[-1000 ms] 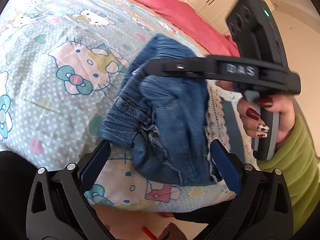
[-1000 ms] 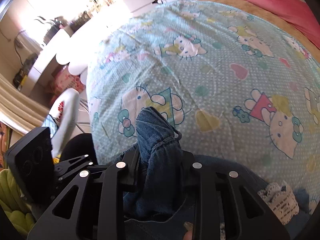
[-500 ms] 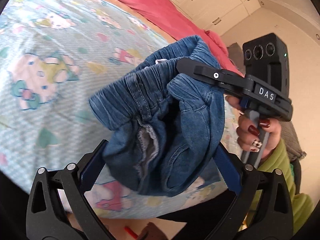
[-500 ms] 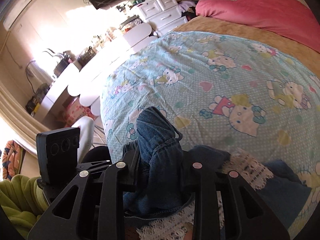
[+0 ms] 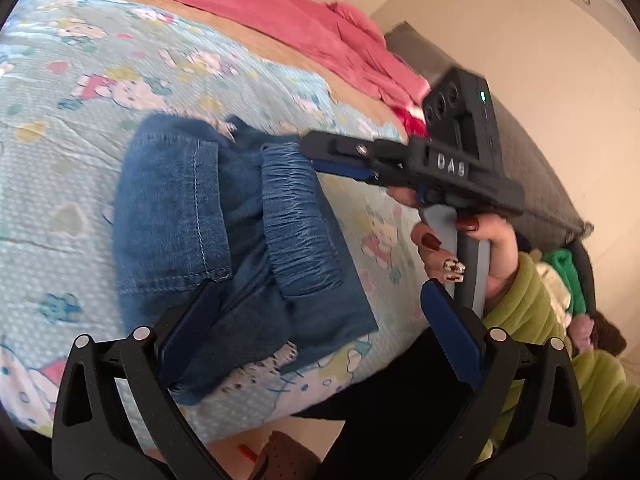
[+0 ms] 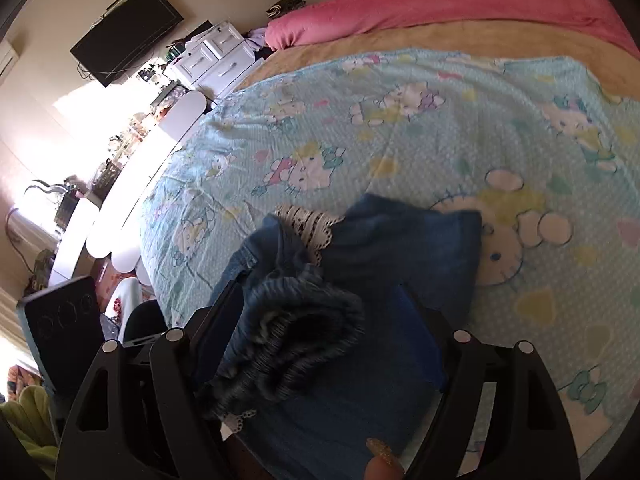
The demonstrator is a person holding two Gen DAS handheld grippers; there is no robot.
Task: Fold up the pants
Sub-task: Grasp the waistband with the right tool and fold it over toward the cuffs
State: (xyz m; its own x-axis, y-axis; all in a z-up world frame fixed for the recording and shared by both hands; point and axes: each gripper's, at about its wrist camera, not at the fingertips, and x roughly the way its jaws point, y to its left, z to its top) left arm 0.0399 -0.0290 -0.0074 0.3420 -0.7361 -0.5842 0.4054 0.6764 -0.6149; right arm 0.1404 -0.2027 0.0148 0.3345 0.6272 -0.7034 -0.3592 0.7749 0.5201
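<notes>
- The pants (image 5: 224, 232) lie in a folded blue denim bundle on the bed (image 5: 80, 128), on its pale blue cartoon-cat sheet, near the edge closest to me.
- My left claw (image 5: 316, 344) stands apart. Its blue pads frame the near end of the bundle without pressing on it; one pad overlaps the denim in the left wrist view, the other sits off to the side over the bed edge.
- My right claw (image 6: 320, 328) is opening. The gathered elastic waistband (image 6: 296, 336) sits between its pads, bunched up, and the pads are not pressing on it.
- From the left wrist view, the right claw reaches in from the side with its tip at the ribbed waistband, which runs down the middle of the bundle.
- My right hand (image 5: 476, 244) grips the grey handle of that claw, with a green sleeve (image 5: 528, 312) behind it.
- A strip of white lace trim (image 6: 308, 224) shows at the far side of the bundle in the right wrist view.
- A pink blanket (image 6: 460, 4) lies across the far part of the bed, over a tan layer.
</notes>
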